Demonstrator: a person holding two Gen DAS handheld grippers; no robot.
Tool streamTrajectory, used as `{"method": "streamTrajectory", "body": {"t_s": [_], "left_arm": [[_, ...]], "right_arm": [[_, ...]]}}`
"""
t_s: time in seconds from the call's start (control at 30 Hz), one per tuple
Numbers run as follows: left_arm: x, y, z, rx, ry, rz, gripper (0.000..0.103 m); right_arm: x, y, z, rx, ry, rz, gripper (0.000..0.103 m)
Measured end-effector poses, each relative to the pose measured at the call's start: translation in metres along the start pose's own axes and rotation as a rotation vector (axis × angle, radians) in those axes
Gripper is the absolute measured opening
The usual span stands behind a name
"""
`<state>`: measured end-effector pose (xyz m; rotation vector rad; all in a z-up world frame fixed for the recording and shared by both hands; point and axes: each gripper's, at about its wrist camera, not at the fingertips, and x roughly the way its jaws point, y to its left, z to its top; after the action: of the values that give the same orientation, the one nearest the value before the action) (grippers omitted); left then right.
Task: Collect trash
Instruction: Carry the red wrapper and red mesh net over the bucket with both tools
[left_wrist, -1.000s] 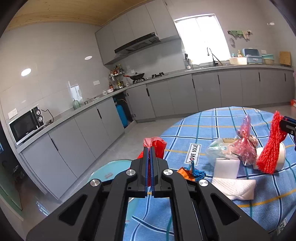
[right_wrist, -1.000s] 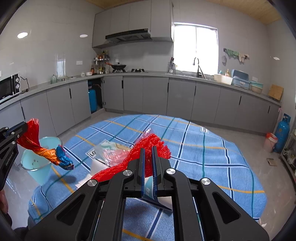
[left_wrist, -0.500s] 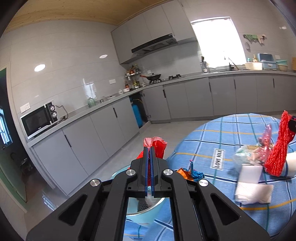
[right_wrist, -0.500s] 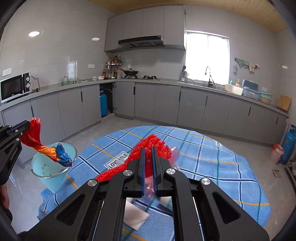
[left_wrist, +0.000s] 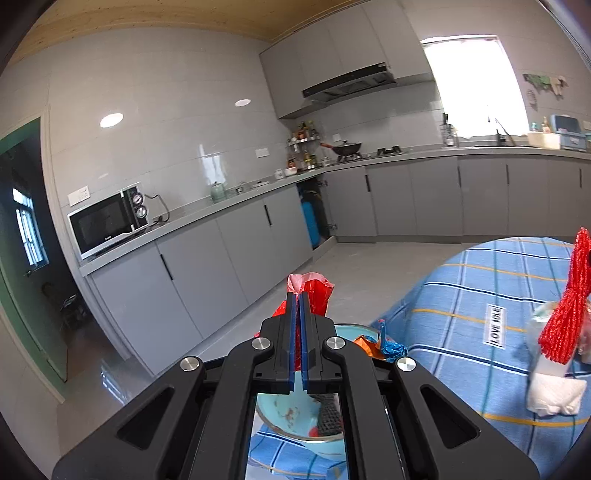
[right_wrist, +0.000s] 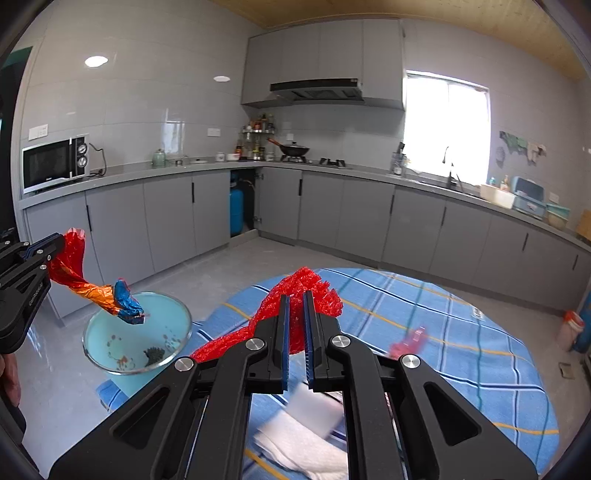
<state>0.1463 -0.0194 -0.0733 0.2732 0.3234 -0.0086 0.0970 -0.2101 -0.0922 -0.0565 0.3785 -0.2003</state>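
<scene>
1. The twisted wrapper (right_wrist: 88, 284), red at the top and orange then blue at its tail, hangs from the left gripper (right_wrist: 55, 242), whose jaws are pressed together on its red end; the blue tail dangles over the rim of the light blue bin (right_wrist: 136, 332).
2. In the left wrist view the same wrapper (left_wrist: 314, 295) pokes up past the closed blue pads (left_wrist: 293, 332) of the left gripper (left_wrist: 298, 299), and its orange and blue tail shows just to the right of them.
3. The red mesh netting (right_wrist: 295, 314) is clamped in the right gripper (right_wrist: 294, 297), the jaws nearly closed with only the netting between them; a bunch stands above the fingertips and a long strand trails down to the left.
4. From the left wrist view the netting (left_wrist: 569, 306) hangs as a red tassel above the table (left_wrist: 461, 295).
5. The bin (left_wrist: 291, 413) stands on the floor just beside the table edge; dark specks and stains lie inside it.
6. The table (right_wrist: 424, 314) is round, under a blue checked cloth with orange and dark lines.
7. On the cloth lie white folded paper towels (right_wrist: 306, 443), blurred, and a small red scrap (right_wrist: 410, 341), also blurred.
8. Grey kitchen cabinets (right_wrist: 332, 206) run along the walls behind, with a microwave (right_wrist: 55, 162) on the counter at the left.
</scene>
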Motion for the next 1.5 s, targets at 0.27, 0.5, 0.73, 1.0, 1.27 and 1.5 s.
{"method": "streamTrajectory", "body": {"t_s": [0.27, 0.5, 0.73, 1.0, 1.27, 1.5], "left_arm": [[0.022, 0.021, -0.001, -0.011, 0.021, 0.054, 0.002], [0.040, 0.037, -0.009, -0.016, 0.056, 0.110, 0.002], [0.054, 0.047, -0.011, -0.017, 0.072, 0.132, 0.002], [0.073, 0.053, -0.020, -0.012, 0.103, 0.167, 0.002], [0.094, 0.058, -0.031, -0.002, 0.140, 0.193, 0.002], [0.107, 0.059, -0.040, -0.002, 0.171, 0.192, 0.002]], "right_arm": [[0.027, 0.028, 0.009, -0.014, 0.014, 0.052, 0.007], [0.051, 0.055, 0.015, -0.034, 0.034, 0.094, 0.007], [0.067, 0.076, 0.021, -0.054, 0.045, 0.129, 0.007], [0.086, 0.108, 0.020, -0.140, 0.040, 0.140, 0.007], [0.112, 0.129, 0.015, -0.157, 0.090, 0.171, 0.007], [0.125, 0.140, 0.016, -0.170, 0.103, 0.203, 0.007]]}}
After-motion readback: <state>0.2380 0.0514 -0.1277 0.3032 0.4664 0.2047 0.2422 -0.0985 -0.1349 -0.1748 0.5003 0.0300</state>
